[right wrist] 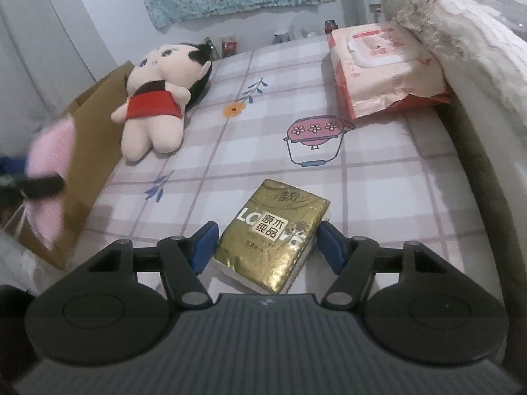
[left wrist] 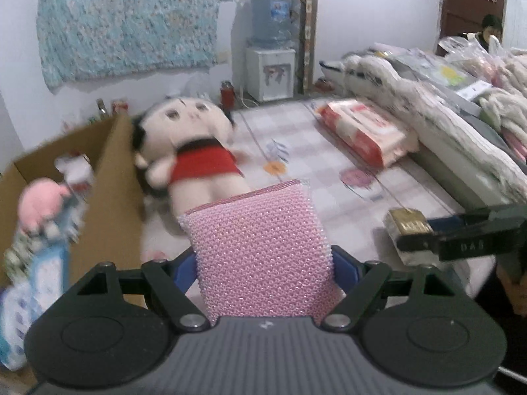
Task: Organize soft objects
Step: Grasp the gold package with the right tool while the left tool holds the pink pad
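You had the task partly done at this moment. The cardboard box [left wrist: 108, 177] at the left edge of the checked tablecloth [left wrist: 296, 138] already held several soft things: a pink plush toy [left wrist: 36, 204] and what looked like a few packets, too blurred to name.

Your left gripper [left wrist: 263, 263] was clamped on the pink mesh scouring sponge [left wrist: 260, 247], its blue pads pressed against both sides, and it carried the sponge in the air near the box's open side. In the right wrist view the sponge showed as a pink blur just beside the box wall, so I judged it was close to going in but not yet released.

Your right gripper [right wrist: 263, 247] had its jaws around the gold tissue pack [right wrist: 273, 237], which lay flat on the cloth. The right pad touched the pack's edge; on the left I could not tell whether the pad pressed or stood just off it, so I could not call the grip sure.

Left on the table were the doll in the red dress [right wrist: 154, 102], lying against the box's outer wall, and the pink wet-wipes pack [right wrist: 382, 69] at the far right beside the fluffy bedding [right wrist: 461, 16]. Those two, plus the tissue pack, seemed to be what remained.
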Demonstrator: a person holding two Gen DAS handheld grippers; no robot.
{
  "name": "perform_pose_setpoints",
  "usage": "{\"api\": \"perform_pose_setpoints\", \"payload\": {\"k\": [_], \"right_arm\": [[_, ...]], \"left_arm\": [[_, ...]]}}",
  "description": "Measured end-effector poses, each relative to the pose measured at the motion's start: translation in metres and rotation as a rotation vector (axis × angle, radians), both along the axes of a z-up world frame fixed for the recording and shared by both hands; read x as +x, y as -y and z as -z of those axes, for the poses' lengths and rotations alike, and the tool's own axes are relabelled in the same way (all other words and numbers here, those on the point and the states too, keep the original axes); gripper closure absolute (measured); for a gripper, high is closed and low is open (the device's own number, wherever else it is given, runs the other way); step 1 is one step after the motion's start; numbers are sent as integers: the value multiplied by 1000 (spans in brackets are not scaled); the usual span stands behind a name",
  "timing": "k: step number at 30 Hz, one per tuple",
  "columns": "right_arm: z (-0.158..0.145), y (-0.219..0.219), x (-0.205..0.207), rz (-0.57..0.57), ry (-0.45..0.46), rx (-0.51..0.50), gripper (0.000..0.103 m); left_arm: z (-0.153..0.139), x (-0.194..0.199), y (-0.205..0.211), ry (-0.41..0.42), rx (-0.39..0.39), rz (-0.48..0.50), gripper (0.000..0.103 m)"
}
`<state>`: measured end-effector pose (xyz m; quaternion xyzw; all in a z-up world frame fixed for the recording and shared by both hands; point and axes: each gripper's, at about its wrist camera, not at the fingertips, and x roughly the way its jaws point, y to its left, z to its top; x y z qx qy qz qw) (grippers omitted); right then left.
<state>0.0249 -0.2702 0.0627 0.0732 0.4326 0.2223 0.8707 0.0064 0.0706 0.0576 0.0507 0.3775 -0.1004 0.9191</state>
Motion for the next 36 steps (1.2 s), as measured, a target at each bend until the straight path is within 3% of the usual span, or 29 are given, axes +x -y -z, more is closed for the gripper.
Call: {"api": "perform_pose_setpoints", "payload": {"k": [5,9,12,17,19,20,24,30,36], "right_arm": [[2,0,-8,-26,-1,-27,35],[2,-4,-3,-26,-23,-30,23],[6,-7,5,-8,-58,-47,14],[9,-14,12,29,-53,-94,14],[9,-17,15,41,-52,-110,20],[8,-20,14,34,-37,-140,35],[7,-21,10,19,-9,-168,42],[3,-5,-4,79,5,-83,44],[-22,4,-16,74,37,14,44]], "left_arm": [[40,0,19,-56,-12,4,20],[68,12,26,-100,-32,-14,18],[75,20,29,-105,-42,-18,17],[82,25,31,-104,-61,-22,15],[84,24,33,-98,-52,-21,15],[84,25,33,-99,-53,-22,15],[85,22,35,-87,-35,-27,22],[78,17,35,-90,-59,-55,25],[40,-1,34,-3,-82,-36,24]]}}
